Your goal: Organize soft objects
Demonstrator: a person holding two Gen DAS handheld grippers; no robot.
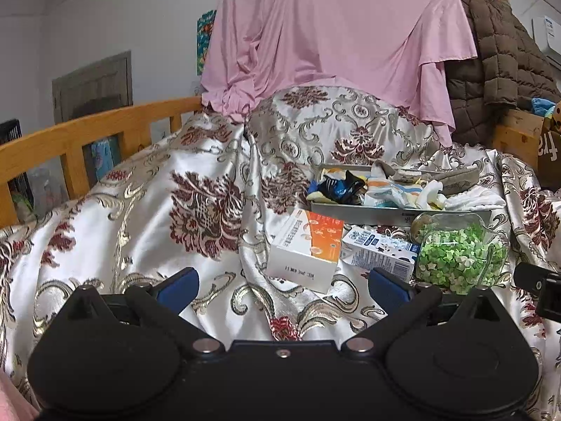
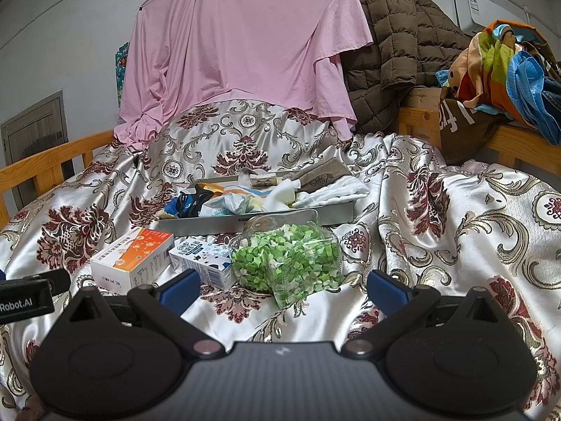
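Walls: plain pale grey-white (image 2: 70, 35).
Bed rail: orange wooden frame (image 1: 87, 129) at 9 o'clock.
Bed cover: shiny floral satin spread (image 2: 455, 228).
Backdrop: pink sheet (image 2: 245, 42) at 12 o'clock.
Air conditioner: white unit (image 2: 470, 10) at 2 o'clock.

bedspread (image 2: 438, 245): shiny satin cloth, woven gold-and-red pattern | tray (image 2: 280, 219): smooth grey metal, dull sheen | socks (image 2: 245, 193): soft matt knit | jar (image 2: 291, 256): clear glossy plastic | boxes (image 2: 129, 256): smooth printed card | bed rail (image 1: 87, 129): varnished wood | jacket (image 2: 396, 35): matt quilted fabric | tongs (image 2: 282, 289): matt black plastic, blue pads
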